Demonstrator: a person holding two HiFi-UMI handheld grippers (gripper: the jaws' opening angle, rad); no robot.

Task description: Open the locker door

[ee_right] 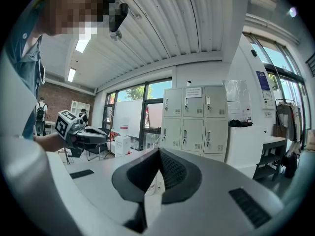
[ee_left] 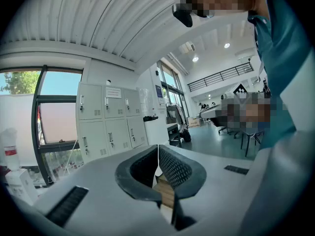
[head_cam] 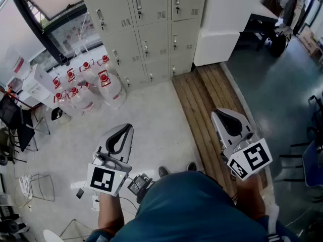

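left tool closed, right tool closed, both empty

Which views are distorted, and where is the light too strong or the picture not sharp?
Head view: even daylight, sharp, and the lockers only lean a little. Left gripper view: strong fisheye with black corners; the window is pale and bright. Right gripper view: the same fisheye; a ceiling lamp glares white, while the lockers are sharp.
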